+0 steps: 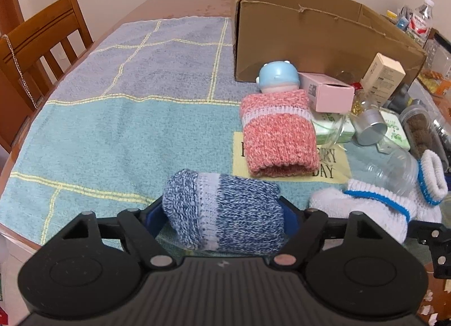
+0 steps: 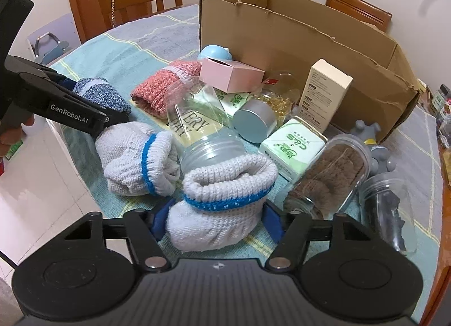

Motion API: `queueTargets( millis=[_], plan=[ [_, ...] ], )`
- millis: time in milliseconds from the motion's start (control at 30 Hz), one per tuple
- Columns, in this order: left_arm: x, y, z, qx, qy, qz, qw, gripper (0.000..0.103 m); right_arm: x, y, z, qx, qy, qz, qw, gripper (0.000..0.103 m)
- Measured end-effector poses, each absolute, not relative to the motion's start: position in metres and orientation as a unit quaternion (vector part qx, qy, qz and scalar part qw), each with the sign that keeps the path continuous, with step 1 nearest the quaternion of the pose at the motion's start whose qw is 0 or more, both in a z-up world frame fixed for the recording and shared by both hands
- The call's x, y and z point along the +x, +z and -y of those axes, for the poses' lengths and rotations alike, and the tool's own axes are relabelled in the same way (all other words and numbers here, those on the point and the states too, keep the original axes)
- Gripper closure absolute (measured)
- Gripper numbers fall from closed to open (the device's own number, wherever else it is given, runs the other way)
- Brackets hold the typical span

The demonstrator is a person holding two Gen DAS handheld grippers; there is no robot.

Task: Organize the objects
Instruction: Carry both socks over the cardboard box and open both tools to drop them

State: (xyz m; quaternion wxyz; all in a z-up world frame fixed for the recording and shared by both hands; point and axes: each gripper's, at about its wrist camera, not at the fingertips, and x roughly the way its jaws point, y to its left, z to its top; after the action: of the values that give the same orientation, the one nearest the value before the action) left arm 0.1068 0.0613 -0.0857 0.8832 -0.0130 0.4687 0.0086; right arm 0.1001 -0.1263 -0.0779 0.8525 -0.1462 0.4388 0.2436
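Observation:
My left gripper (image 1: 222, 213) is shut on a blue knitted sleeve (image 1: 225, 210), which also shows in the right wrist view (image 2: 98, 95) with the left gripper (image 2: 112, 117) beside it. My right gripper (image 2: 217, 221) is shut on a white knitted sleeve with a blue band (image 2: 225, 199) that sits over the end of a clear plastic bottle (image 2: 203, 128) lying on the table. A second white sleeve (image 2: 135, 157) lies to its left. A pink knitted sleeve (image 1: 276, 134) lies ahead on the cloth. An open cardboard box (image 2: 296, 35) stands behind.
Around the box front lie a pink carton (image 2: 231, 72), a cream carton (image 2: 324, 92), a green tissue pack (image 2: 293, 145), a silver lid (image 2: 253, 120), a blue toy (image 1: 277, 75), and jars (image 2: 329, 173). Wooden chairs (image 1: 42, 41) stand at the table's edge.

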Motion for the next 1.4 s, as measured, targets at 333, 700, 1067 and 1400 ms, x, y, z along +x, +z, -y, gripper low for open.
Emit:
queueTargets(
  millis=[333,700,1067,1400],
  plan=[
    [0.108,-0.064,-0.067,-0.010,-0.012,-0.467,0.884,0.025,0.101,-0.060,0.133,-0.140,0.226,-0.438,0.859,0.038],
    [0.129,-0.012,-0.063,0.003,-0.046,-0.445,0.894,0.025,0.111,-0.017,0.142,-0.133,0.227,-0.426,0.866,0.038],
    [0.200,0.040,-0.035,0.020,-0.080,-0.380,0.921,0.024,0.155,0.028,0.152,-0.151,0.212,-0.374,0.890,0.038],
    [0.276,0.054,-0.006,0.039,-0.063,-0.338,0.938,0.008,0.244,0.052,0.156,-0.153,0.176,-0.357,0.905,0.037]
  ],
)
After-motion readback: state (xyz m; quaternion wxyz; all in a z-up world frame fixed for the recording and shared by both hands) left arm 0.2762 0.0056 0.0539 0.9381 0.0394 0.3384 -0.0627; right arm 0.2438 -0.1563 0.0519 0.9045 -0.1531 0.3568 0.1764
